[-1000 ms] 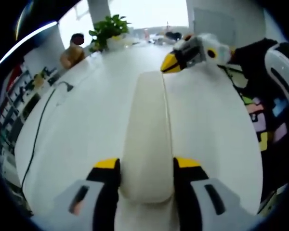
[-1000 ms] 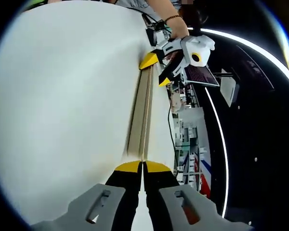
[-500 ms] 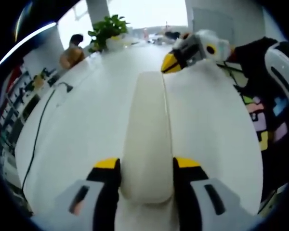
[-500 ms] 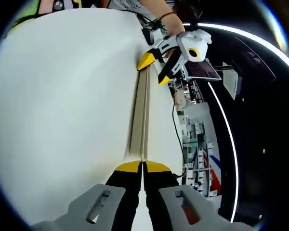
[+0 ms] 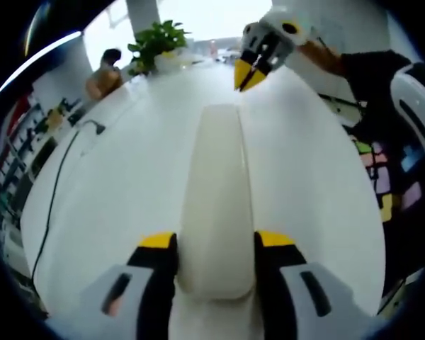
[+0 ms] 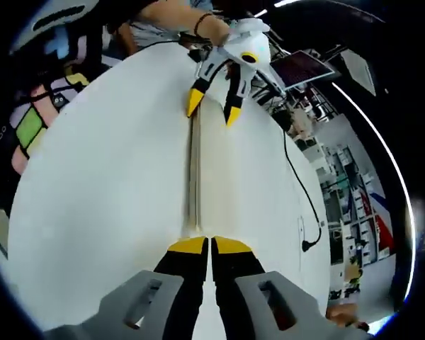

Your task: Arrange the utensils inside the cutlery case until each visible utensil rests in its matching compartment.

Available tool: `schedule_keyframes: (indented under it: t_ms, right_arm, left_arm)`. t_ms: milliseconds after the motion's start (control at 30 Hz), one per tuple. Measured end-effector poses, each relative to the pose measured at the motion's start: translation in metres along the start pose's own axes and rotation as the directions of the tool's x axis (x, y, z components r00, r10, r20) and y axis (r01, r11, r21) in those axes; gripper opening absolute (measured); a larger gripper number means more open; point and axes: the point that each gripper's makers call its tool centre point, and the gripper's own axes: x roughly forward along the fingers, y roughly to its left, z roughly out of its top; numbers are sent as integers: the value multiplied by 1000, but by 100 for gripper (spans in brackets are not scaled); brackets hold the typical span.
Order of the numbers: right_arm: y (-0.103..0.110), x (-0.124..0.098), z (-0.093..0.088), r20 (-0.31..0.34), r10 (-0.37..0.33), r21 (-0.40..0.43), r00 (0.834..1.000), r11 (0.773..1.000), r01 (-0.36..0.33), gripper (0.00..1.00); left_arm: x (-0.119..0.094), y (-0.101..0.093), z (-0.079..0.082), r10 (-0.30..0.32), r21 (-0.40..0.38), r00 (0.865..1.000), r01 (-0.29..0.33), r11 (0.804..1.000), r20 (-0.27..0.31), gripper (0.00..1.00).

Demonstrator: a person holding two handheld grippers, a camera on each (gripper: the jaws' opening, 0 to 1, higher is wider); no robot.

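A long cream cutlery case lies closed on the white table, running straight away from me in the left gripper view. My left gripper holds its near end, one jaw pressed to each side. At the far end my right gripper hovers shut, just above and past the case. In the right gripper view the case shows as a pale strip with a seam. There the right gripper is shut with nothing in it, tips close to the case's end. The left gripper straddles the other end. No utensils are visible.
A black cable trails along the table's left side and also shows as the cable. A potted plant and a seated person are at the far end. A hand holds the left gripper. Shelves stand beyond the table.
My right gripper, which pinched the case's far end, has come off it and risen, and its view has swung round. The left gripper and the case have stayed put.
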Motion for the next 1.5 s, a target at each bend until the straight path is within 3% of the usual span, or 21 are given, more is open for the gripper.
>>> schedule_keyframes:
  t_ms: [67,267,467,600,700,833,1167,1267,1500]
  right_arm:
    - [-11,2,5,-3,10,-10,1000,1000,-10,1]
    - [-12,20,9,-54,172,-4,984,985,-173,6]
    - [-9,33,13,-79,301,32,950,954,-299,4]
    - [-7,39,10,-131,364,44,922,931,-362,3]
    - [-5,41,7,-154,396,64,905,918,-391,3]
    - [-7,42,7,-174,400,64,900,917,-395,4]
    - [-3,42,5,-219,453,127,864,892,-435,0]
    - [-3,42,5,-236,470,164,850,882,-442,0]
    - [-1,43,4,-298,496,148,815,868,-474,0]
  left_arm:
    - [0,0,0,1,-2,1000,-1,1000,-4,46]
    - [2,0,0,-10,-9,1000,10,1000,-21,46]
    - [2,-1,-1,-17,-13,999,16,1000,-34,46]
    - [2,-2,-1,-18,-13,999,18,1000,-36,46]
    - [2,-2,-1,-18,-13,999,18,1000,-33,46]
    - [1,-2,-1,-19,-13,999,19,1000,-30,46]
    - [1,-2,0,-18,-7,1000,18,1000,-25,46]
    - [1,-2,0,-17,-9,1000,17,1000,-26,46]
    - [2,-2,0,-16,-10,1000,15,1000,-23,46]
